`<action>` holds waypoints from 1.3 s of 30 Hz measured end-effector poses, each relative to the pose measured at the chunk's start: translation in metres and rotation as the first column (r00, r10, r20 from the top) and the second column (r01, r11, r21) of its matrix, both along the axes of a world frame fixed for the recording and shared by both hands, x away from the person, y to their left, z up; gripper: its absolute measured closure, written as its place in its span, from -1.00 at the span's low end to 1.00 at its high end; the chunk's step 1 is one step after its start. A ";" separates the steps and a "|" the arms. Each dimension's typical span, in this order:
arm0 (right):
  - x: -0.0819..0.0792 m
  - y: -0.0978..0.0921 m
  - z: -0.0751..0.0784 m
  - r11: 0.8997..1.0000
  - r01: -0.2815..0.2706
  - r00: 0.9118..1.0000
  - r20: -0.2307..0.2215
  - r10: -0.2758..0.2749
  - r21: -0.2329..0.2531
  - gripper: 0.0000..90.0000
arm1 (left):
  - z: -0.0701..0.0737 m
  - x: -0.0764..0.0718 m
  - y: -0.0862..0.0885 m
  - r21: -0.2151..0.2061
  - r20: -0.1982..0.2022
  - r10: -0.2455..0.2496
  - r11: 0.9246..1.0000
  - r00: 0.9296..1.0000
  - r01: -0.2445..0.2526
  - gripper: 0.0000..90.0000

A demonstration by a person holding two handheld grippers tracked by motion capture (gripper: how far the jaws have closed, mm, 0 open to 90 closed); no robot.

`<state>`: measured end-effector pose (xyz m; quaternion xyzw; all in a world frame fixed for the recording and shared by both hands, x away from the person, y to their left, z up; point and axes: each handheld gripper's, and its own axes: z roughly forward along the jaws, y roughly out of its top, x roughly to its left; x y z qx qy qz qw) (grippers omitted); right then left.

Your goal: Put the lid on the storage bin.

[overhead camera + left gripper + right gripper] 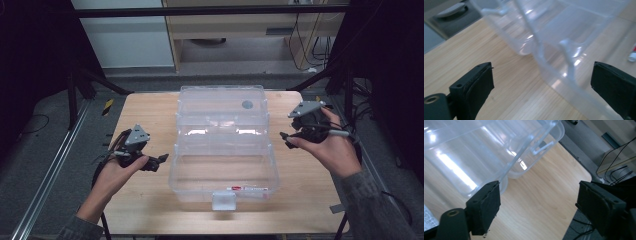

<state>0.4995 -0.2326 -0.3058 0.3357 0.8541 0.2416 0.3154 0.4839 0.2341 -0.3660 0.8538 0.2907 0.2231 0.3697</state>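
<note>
I see a big clear plastic box lying open in the middle of my wooden table. Its lid is folded back on the far side. A small white and red tube lies inside the box, near the front wall. A white latch hangs on the front of the box.

My left tool is just beside the left side of the box, a little above the table. Its jaws are wide apart and hold nothing. In the left gripper view, the box wall sits between them, farther off.

My right tool is just beside the right side of the box. Its jaws are wide apart too, and hold nothing.
</note>
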 end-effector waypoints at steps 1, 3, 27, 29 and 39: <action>0.004 0.002 0.005 1.000 -0.016 1.000 -0.008 0.015 -0.013 -0.51 | 0.002 -0.002 -0.005 0.002 0.006 -0.026 1.000 1.000 0.026 -0.94; 0.011 0.008 0.013 0.998 -0.064 0.997 -0.034 0.064 -0.013 -0.44 | 0.005 -0.005 -0.014 0.004 0.017 -0.067 0.998 0.998 0.067 -0.94; 0.053 0.092 0.030 0.890 -0.431 0.894 -0.207 0.398 -0.151 0.35 | 0.009 -0.037 -0.063 0.081 -0.122 -0.324 0.939 0.938 0.335 -0.90; 0.055 0.096 0.025 0.877 -0.450 0.883 -0.233 0.408 -0.168 0.34 | 0.005 -0.041 -0.066 0.096 -0.135 -0.348 0.927 0.928 0.362 -0.89; 0.069 0.104 0.013 0.833 -0.498 0.853 -0.308 0.420 -0.241 0.40 | -0.012 -0.047 -0.081 0.148 -0.210 -0.406 0.886 0.889 0.440 -0.83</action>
